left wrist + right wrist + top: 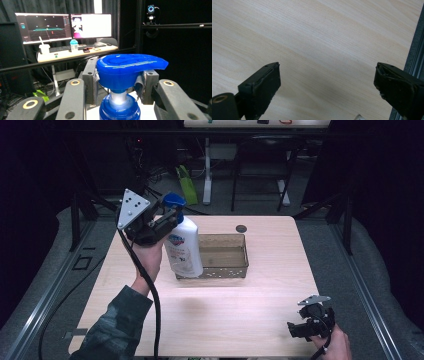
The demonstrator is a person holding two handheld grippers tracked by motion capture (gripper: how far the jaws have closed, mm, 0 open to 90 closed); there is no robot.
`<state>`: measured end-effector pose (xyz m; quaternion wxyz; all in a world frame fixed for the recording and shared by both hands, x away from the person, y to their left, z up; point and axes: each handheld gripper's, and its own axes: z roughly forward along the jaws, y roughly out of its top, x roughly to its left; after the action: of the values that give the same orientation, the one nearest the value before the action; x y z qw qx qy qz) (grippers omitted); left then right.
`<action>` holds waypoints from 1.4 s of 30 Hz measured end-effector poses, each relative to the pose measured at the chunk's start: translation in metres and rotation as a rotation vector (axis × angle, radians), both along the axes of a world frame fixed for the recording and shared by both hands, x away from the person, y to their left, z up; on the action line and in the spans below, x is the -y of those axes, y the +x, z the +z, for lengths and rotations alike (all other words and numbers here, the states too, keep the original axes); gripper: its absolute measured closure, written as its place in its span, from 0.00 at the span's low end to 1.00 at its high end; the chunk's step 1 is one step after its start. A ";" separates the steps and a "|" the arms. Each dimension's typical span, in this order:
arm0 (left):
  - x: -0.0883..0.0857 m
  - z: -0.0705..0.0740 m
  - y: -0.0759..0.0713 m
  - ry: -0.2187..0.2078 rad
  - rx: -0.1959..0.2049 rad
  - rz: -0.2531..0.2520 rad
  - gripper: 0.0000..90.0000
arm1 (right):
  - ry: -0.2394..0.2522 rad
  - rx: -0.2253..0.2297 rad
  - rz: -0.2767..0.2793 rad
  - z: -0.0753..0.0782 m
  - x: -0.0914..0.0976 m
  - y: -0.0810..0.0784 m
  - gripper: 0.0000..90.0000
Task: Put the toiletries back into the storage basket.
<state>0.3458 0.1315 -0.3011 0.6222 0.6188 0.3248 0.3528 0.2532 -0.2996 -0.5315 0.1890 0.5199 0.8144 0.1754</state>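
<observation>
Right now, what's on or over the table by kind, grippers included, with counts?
Pump bottle, white with a blue pump head: 1
Clear bin: 1
Small dark disc on the table: 1
Grippers: 2, the left gripper clamped on the pump head, the right gripper open
Total: 5

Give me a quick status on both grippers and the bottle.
Left hand-held gripper shut on pump bottle, beside the bin. Right hand-held gripper open over bare table. Nothing in the way.

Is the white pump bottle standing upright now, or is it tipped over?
Upright. The pump bottle stands vertical with its blue pump head on top, and the left gripper is shut on that head, beside the tray.
</observation>
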 end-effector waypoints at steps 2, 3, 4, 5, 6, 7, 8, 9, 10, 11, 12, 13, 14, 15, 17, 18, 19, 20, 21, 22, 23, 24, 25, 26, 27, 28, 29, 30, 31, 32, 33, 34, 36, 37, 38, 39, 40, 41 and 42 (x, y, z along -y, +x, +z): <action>0.000 0.002 0.001 0.001 0.005 0.006 0.65 | 0.001 0.001 0.000 0.000 0.000 0.000 0.07; 0.000 0.002 0.002 0.005 0.009 0.010 0.65 | -0.003 0.000 0.001 0.000 0.000 0.000 0.08; 0.000 0.002 0.002 0.005 0.009 0.010 0.65 | -0.003 0.001 0.001 0.000 0.000 0.000 0.08; 0.000 0.002 0.004 0.004 0.006 0.014 0.65 | -0.002 0.001 0.001 0.000 0.000 0.000 0.08; 0.000 0.002 0.004 0.004 0.006 0.014 0.65 | -0.002 0.001 0.001 0.000 0.000 0.000 0.08; -0.001 0.000 0.007 0.000 -0.001 0.017 0.65 | 0.001 -0.002 -0.002 0.000 0.000 0.000 0.08; -0.001 0.000 0.007 0.000 -0.001 0.017 0.65 | 0.001 -0.002 -0.002 0.000 0.000 0.000 0.08; -0.001 0.000 0.009 -0.004 -0.006 0.020 0.65 | 0.001 -0.002 -0.004 0.000 0.000 0.000 0.07; -0.001 0.000 0.009 -0.004 -0.006 0.020 0.65 | 0.001 -0.002 -0.004 0.000 0.000 0.000 0.07; -0.001 -0.001 0.010 -0.006 -0.005 0.021 0.65 | 0.002 -0.002 -0.003 0.000 0.000 0.000 0.07; -0.001 -0.001 0.011 -0.005 -0.004 0.023 0.65 | 0.002 -0.002 -0.003 0.000 0.000 0.000 0.07; -0.001 -0.001 0.012 -0.007 -0.003 0.028 0.65 | 0.000 -0.002 -0.001 -0.001 0.000 0.000 0.07; -0.001 -0.001 0.012 -0.007 -0.003 0.028 0.65 | 0.000 -0.002 -0.001 -0.001 0.000 0.000 0.07; 0.000 -0.001 0.015 -0.004 -0.001 0.033 0.65 | -0.001 -0.002 0.000 -0.001 0.000 0.000 0.07; 0.001 -0.002 0.017 0.002 -0.003 0.036 0.65 | 0.000 -0.002 0.000 -0.001 0.000 0.000 0.07; 0.001 -0.002 0.017 0.002 -0.003 0.036 0.65 | 0.000 -0.002 0.000 -0.001 0.000 0.000 0.07; 0.001 -0.002 0.018 0.001 -0.002 0.037 0.65 | 0.003 -0.002 0.000 -0.001 0.000 0.000 0.07; 0.001 -0.003 0.020 0.002 -0.005 0.038 0.65 | 0.003 -0.002 0.000 -0.001 0.000 0.000 0.07; 0.001 -0.003 0.022 -0.002 -0.007 0.040 0.65 | 0.003 -0.003 0.000 -0.001 0.000 0.000 0.07; 0.001 -0.004 0.023 -0.002 -0.010 0.041 0.65 | 0.002 -0.003 0.001 -0.001 0.000 0.000 0.07; 0.001 -0.004 0.024 0.000 -0.012 0.044 0.65 | 0.002 -0.004 0.001 -0.001 0.000 0.000 0.07; 0.001 -0.005 0.026 -0.004 -0.015 0.045 0.65 | 0.002 -0.004 0.001 -0.001 0.000 0.000 0.07; 0.001 -0.006 0.029 -0.003 -0.020 0.048 0.65 | 0.000 -0.003 0.001 -0.001 0.000 0.000 0.07; 0.001 -0.006 0.029 -0.003 -0.020 0.048 0.65 | 0.003 -0.005 0.001 -0.001 0.000 0.000 0.07; 0.002 -0.007 0.032 0.005 -0.021 0.051 0.65 | 0.004 -0.005 -0.001 -0.001 0.000 0.000 0.07; 0.002 -0.007 0.032 0.005 -0.021 0.051 0.65 | 0.004 -0.005 -0.001 -0.001 0.000 0.000 0.07; 0.002 -0.007 0.034 0.010 -0.023 0.056 0.65 | 0.004 -0.005 -0.001 -0.001 0.000 0.000 0.07; 0.002 -0.007 0.034 0.010 -0.023 0.056 0.65 | 0.004 -0.005 -0.001 -0.001 0.000 0.000 0.07; 0.002 -0.008 0.037 0.010 -0.024 0.062 0.65 | 0.000 -0.004 0.000 -0.001 0.000 0.000 0.07; 0.002 -0.008 0.037 0.010 -0.024 0.062 0.65 | 0.000 -0.004 0.000 -0.001 0.000 0.000 0.07; 0.003 -0.009 0.039 0.011 -0.023 0.067 0.65 | 0.005 -0.007 -0.003 -0.001 0.000 0.000 0.07; 0.003 -0.009 0.039 0.011 -0.023 0.067 0.65 | 0.005 -0.007 -0.003 -0.001 0.000 0.000 0.07; 0.004 -0.010 0.042 0.012 -0.027 0.073 0.65 | 0.005 -0.007 -0.003 -0.001 0.000 0.000 0.07; 0.005 -0.010 0.043 0.010 -0.027 0.076 0.65 | 0.001 -0.005 -0.001 -0.001 0.000 0.000 0.07; 0.005 -0.011 0.044 0.010 -0.029 0.079 0.65 | 0.001 -0.005 0.000 -0.001 0.000 0.000 0.07; 0.005 -0.011 0.045 0.011 -0.030 0.082 0.65 | 0.001 -0.005 0.001 -0.001 0.000 0.000 0.07; 0.006 -0.012 0.046 0.011 -0.033 0.086 0.65 | 0.001 -0.005 0.001 -0.001 0.000 0.000 0.07; 0.006 -0.012 0.047 0.009 -0.034 0.088 0.65 | 0.002 -0.006 -0.003 -0.001 0.000 0.000 0.07; 0.007 -0.013 0.048 0.008 -0.035 0.092 0.65 | 0.005 -0.007 -0.002 -0.001 0.000 0.000 0.07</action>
<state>0.3937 0.1245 -0.3141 0.5971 0.6119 0.3623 0.3712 0.2532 -0.2996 -0.5328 0.1850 0.5217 0.8141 0.1754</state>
